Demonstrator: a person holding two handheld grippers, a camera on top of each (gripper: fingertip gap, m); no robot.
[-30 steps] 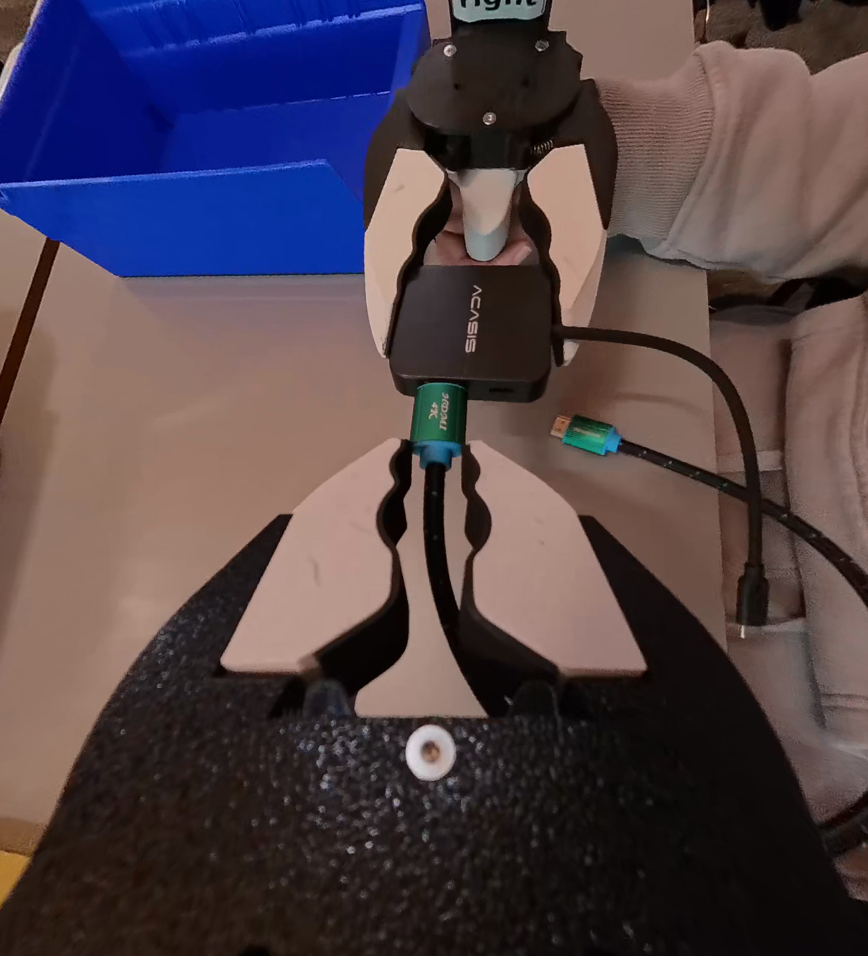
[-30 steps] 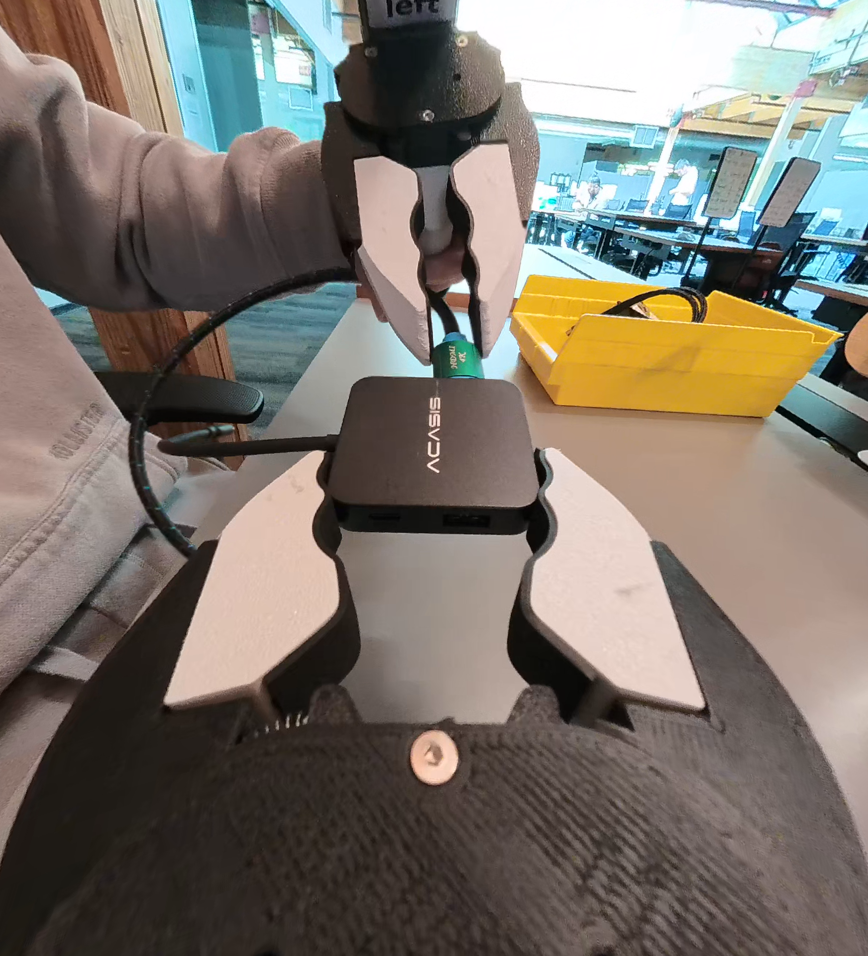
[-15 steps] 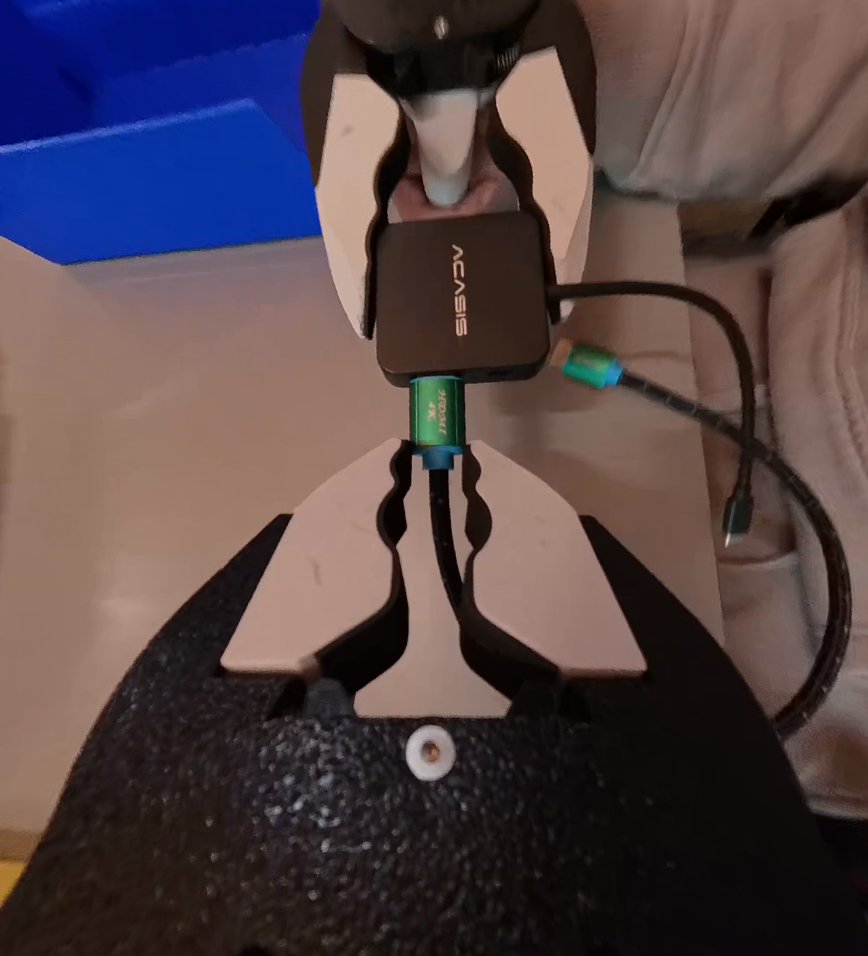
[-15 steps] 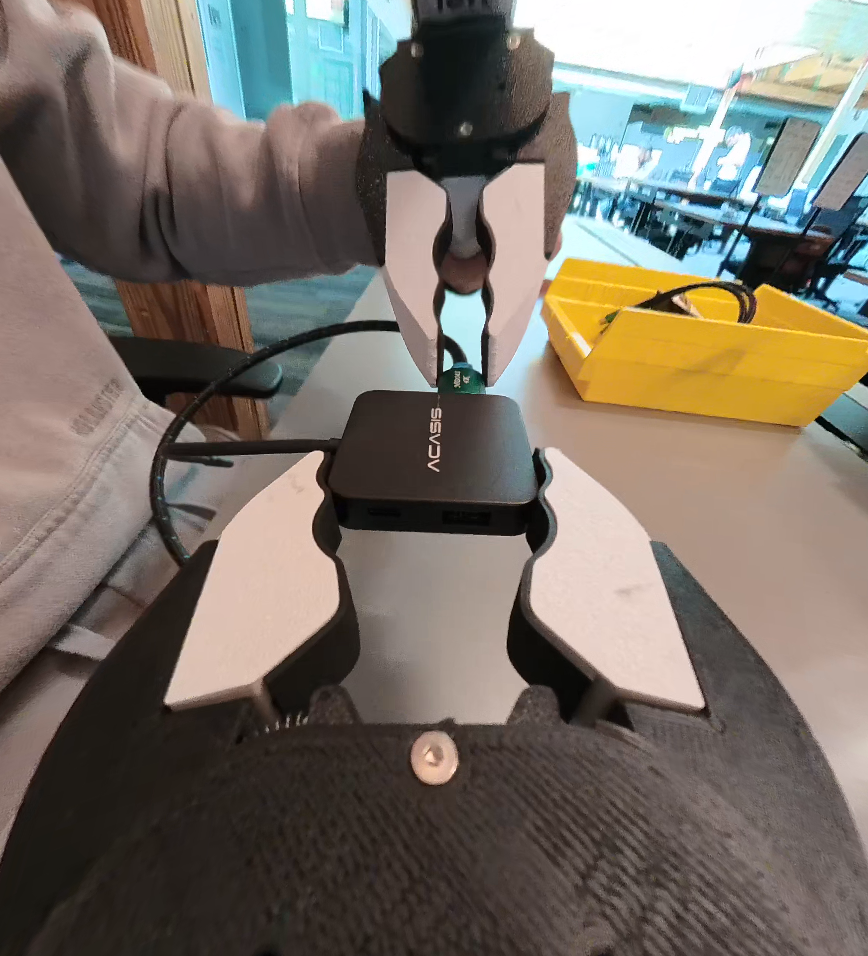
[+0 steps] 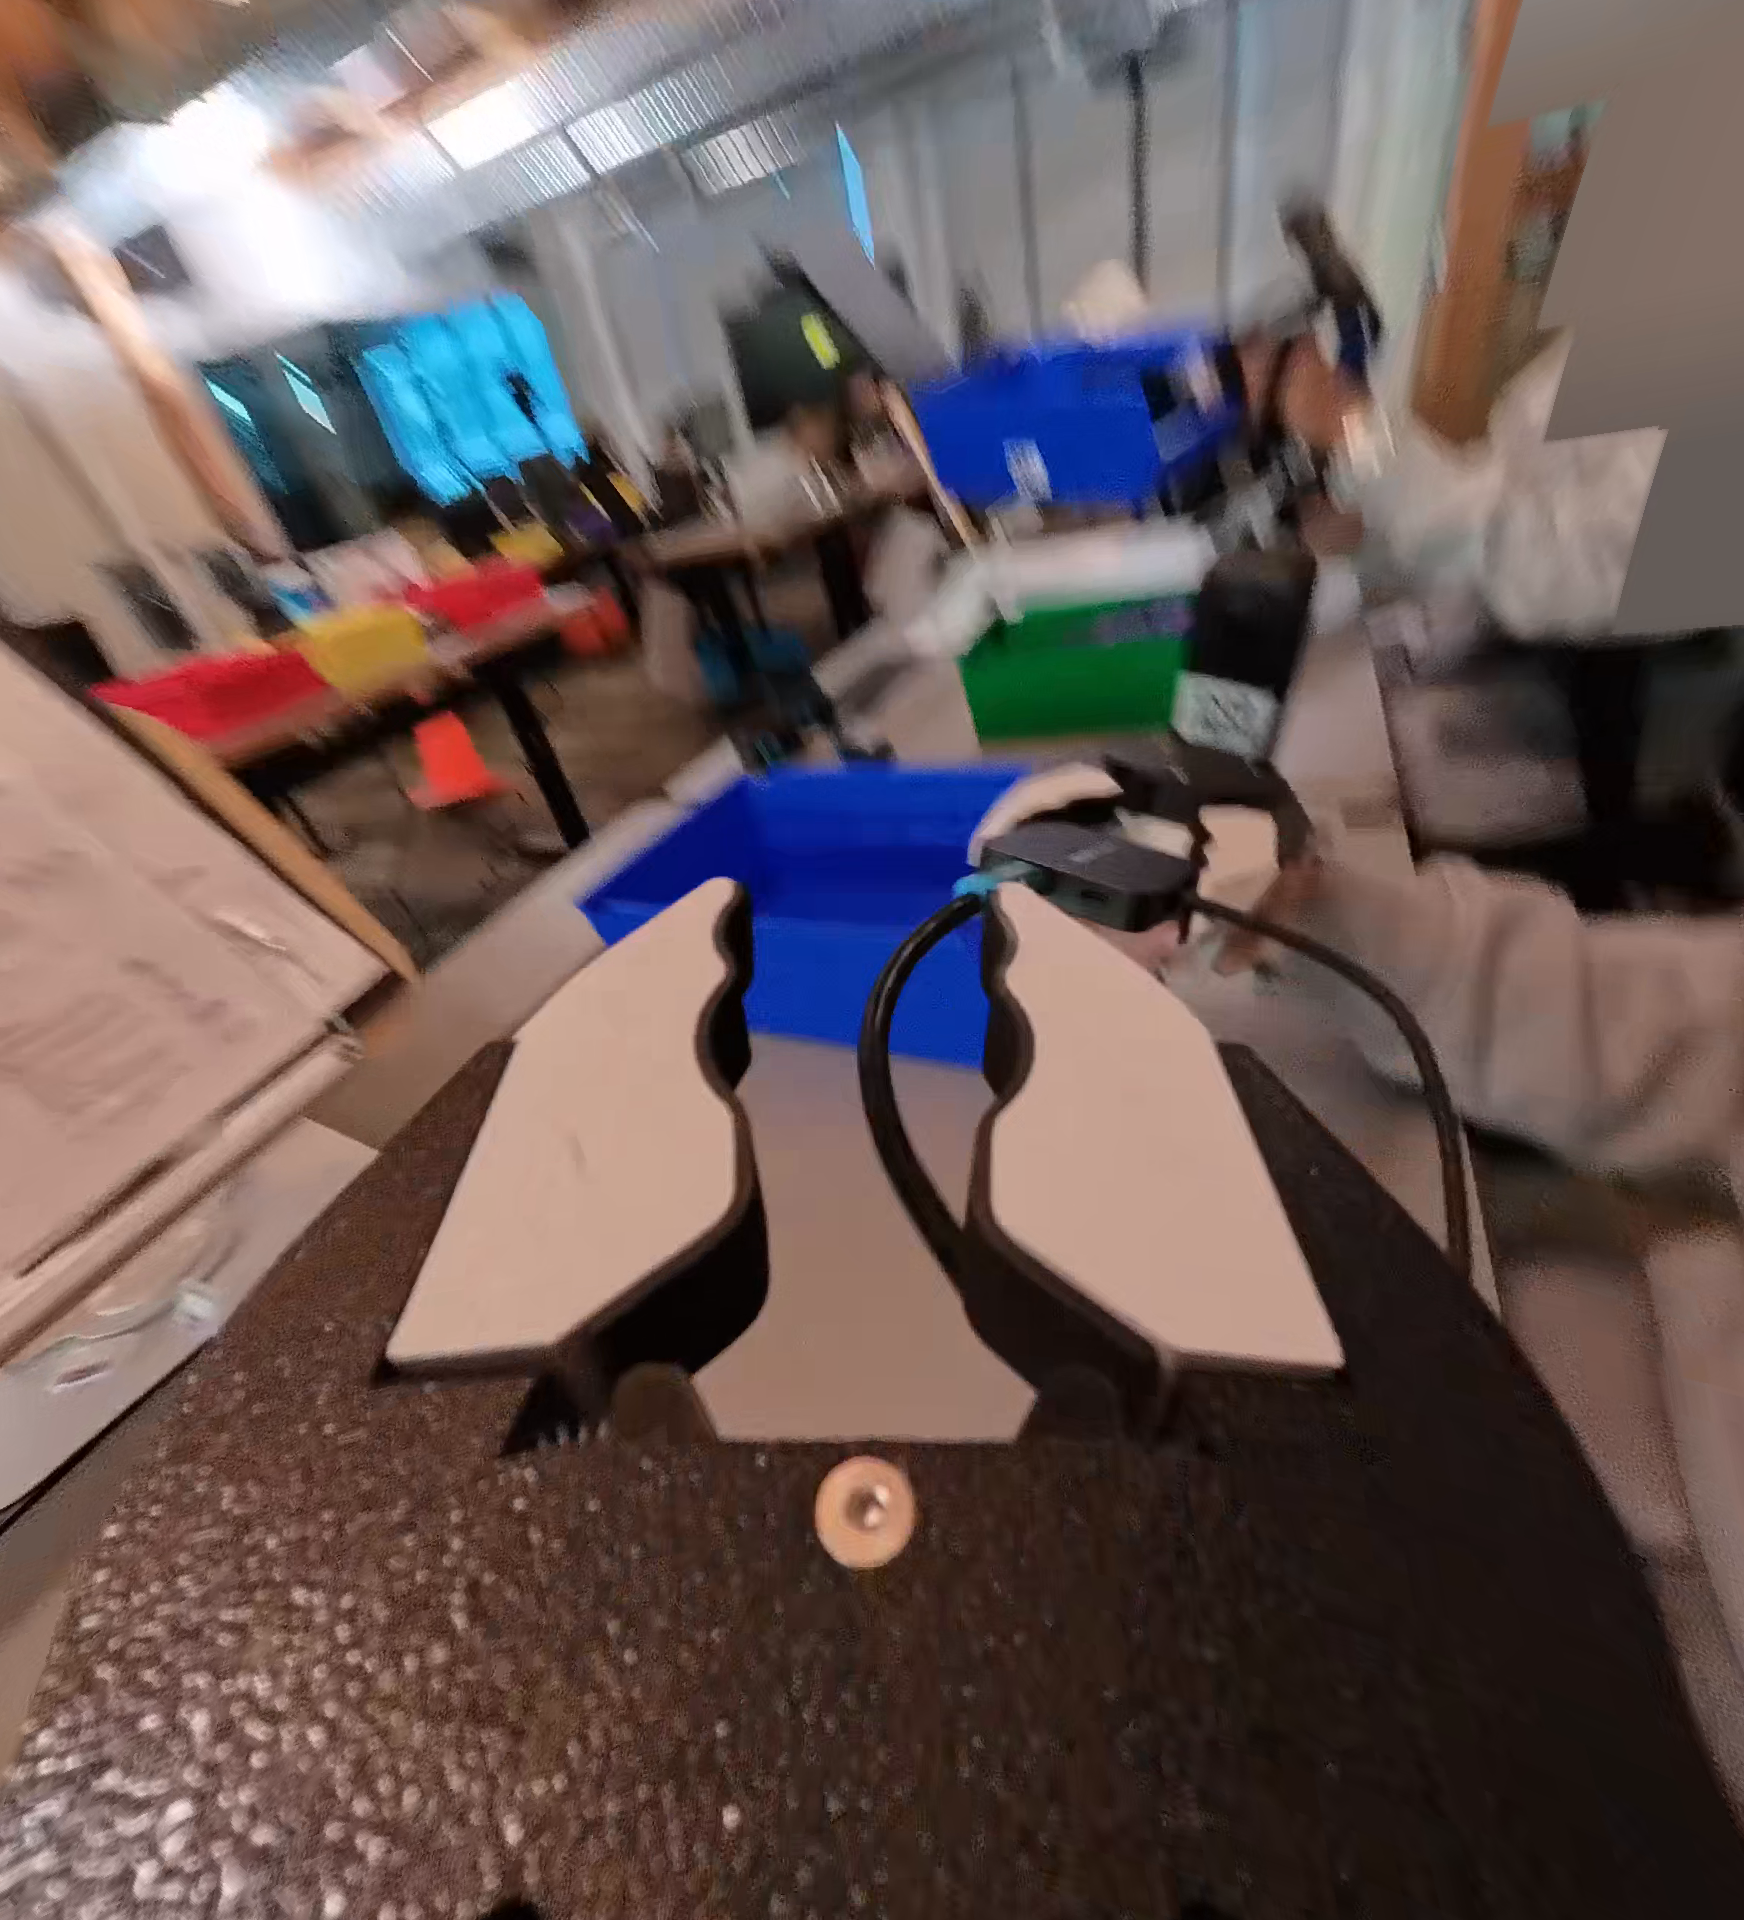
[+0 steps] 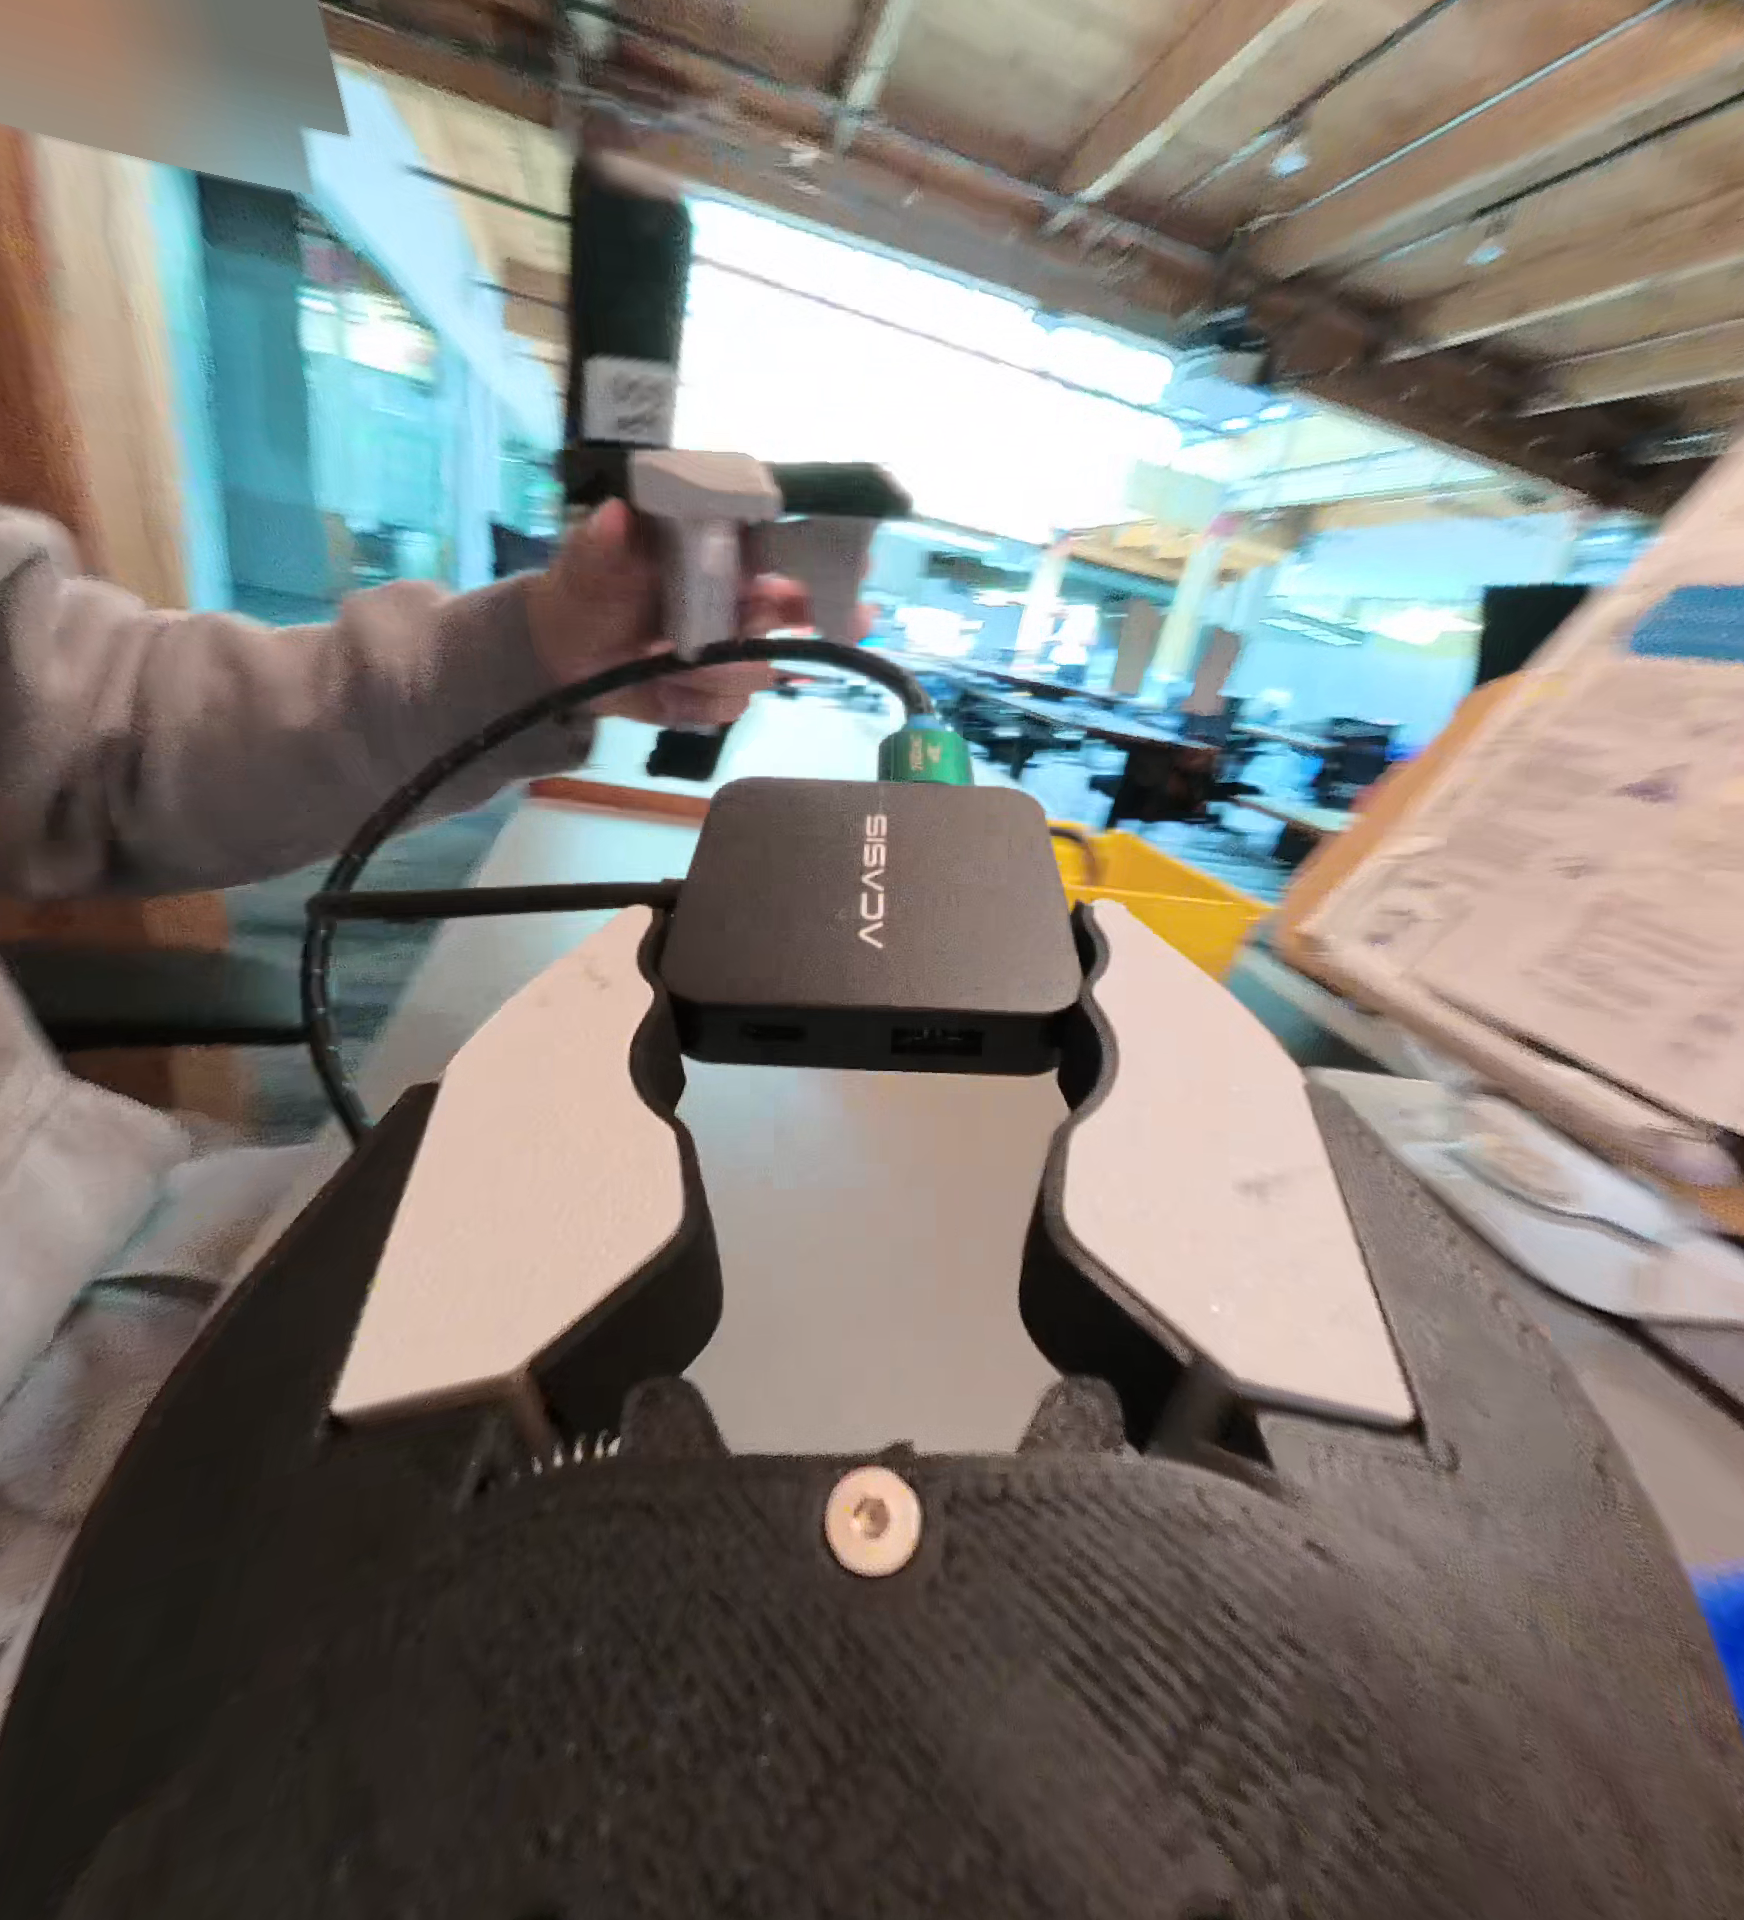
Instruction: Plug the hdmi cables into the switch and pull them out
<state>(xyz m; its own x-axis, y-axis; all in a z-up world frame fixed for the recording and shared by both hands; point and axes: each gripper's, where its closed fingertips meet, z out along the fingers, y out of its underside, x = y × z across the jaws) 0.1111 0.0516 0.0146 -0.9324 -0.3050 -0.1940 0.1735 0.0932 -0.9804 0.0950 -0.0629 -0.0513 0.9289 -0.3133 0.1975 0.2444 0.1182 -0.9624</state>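
Observation:
My right gripper (image 6: 868, 925) is shut on the black switch (image 6: 795, 883) and holds it in the air. A green HDMI plug (image 6: 925, 753) sits in the switch's far side, and its black cable (image 6: 535, 727) loops left. In the left wrist view my left gripper (image 5: 868, 904) is open. That cable (image 5: 878, 1039) runs loose between its fingers, close to the right finger (image 5: 1107, 1143). The switch (image 5: 1107, 878) and the right gripper (image 5: 1159, 821) show at upper right, apart from my left fingertips. The view is blurred.
A blue bin (image 5: 847, 862) stands on the table beyond my left gripper. A yellow bin (image 6: 1159, 894) lies behind the switch. A cardboard box with papers (image 6: 1574, 883) is at the right. The switch's own thin lead (image 6: 494, 899) hangs left toward the person's sleeve (image 6: 172, 727).
My left gripper has opened, let go of the cable and drawn back from the plug. Both grippers have risen and tilted up. The switch stays held with the plug in it.

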